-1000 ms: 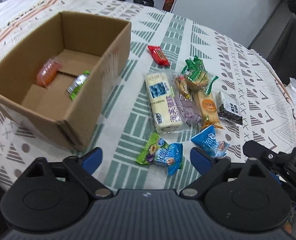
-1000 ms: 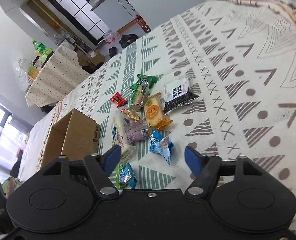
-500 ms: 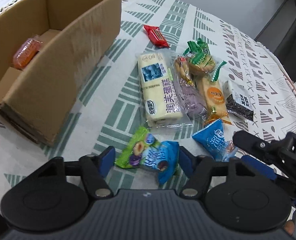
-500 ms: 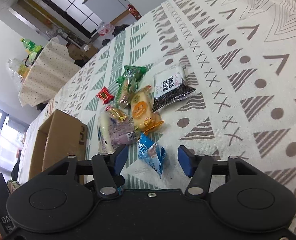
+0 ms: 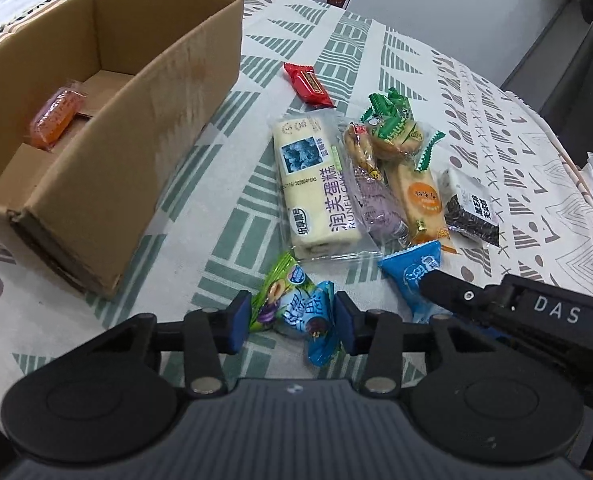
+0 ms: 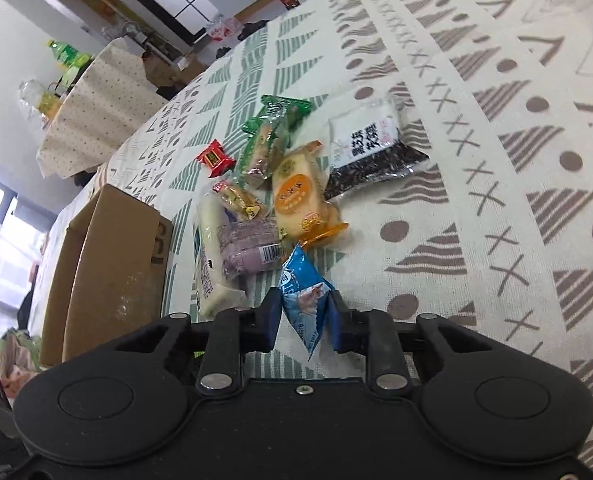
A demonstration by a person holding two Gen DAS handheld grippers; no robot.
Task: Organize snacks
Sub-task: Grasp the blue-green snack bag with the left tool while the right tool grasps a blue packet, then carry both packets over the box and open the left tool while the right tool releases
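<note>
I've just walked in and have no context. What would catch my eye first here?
Both grippers at once: the left gripper has just closed around a green-and-blue snack packet, and the right gripper is shut on a blue packet. Beyond them a heap of wrapped snacks lies on the patterned tablecloth, beside an open cardboard box holding an orange snack.

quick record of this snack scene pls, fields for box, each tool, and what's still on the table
box: cardboard box, open, orange snack inside
left tool: jaws just closing, pads against green-and-blue packet
right tool: jaws just closed on blue packet
on table: cake roll, red candy, black seed pack, others
surface: patterned tablecloth
</note>
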